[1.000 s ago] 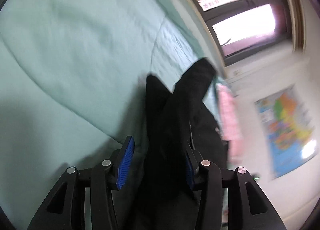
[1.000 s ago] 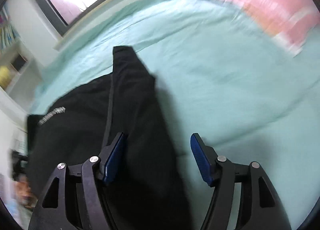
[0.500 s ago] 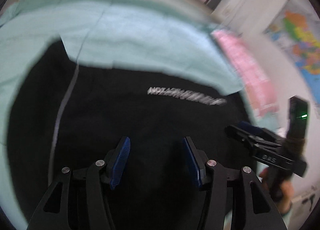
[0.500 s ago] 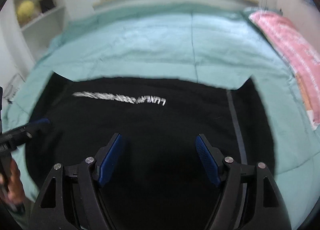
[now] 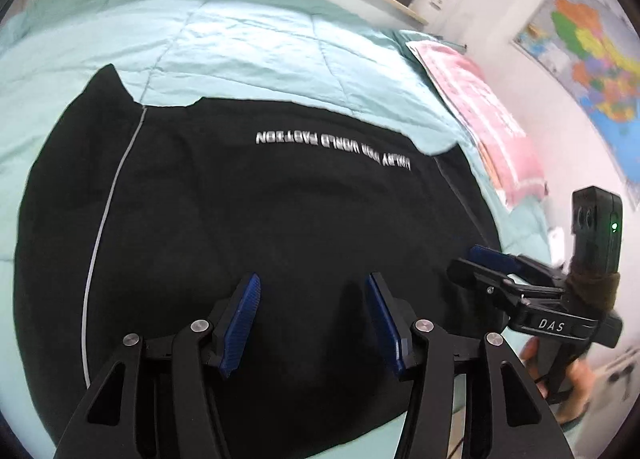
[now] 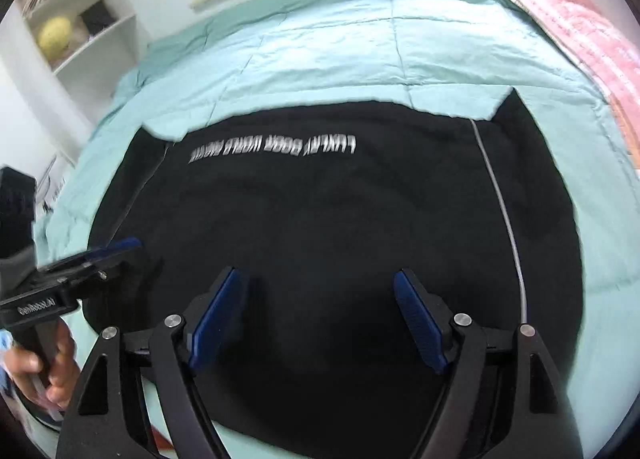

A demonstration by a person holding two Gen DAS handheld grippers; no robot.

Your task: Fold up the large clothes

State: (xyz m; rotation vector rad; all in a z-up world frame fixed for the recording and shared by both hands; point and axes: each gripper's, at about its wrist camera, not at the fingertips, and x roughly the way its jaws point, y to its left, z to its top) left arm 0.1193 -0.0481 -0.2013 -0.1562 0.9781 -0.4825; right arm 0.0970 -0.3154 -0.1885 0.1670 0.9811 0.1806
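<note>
A large black garment (image 5: 280,211) with white lettering and thin grey side stripes lies flat on the mint-green bed; it also shows in the right wrist view (image 6: 340,219). My left gripper (image 5: 314,323) is open and empty, hovering over the garment's near edge. My right gripper (image 6: 320,323) is open and empty over the same near edge. The right gripper shows at the right of the left wrist view (image 5: 500,263), and the left gripper shows at the left of the right wrist view (image 6: 100,255).
The mint-green quilt (image 5: 240,43) covers the bed (image 6: 360,47). A pink pillow (image 5: 480,111) lies along the right side (image 6: 592,27). A map (image 5: 592,71) hangs on the wall. White shelves (image 6: 72,19) stand at the left. A window is behind the bed.
Both grippers swung from the garment's folded sleeves to face the flat garment from its near edge. The views have steadied and drawn slightly closer since half a second ago.
</note>
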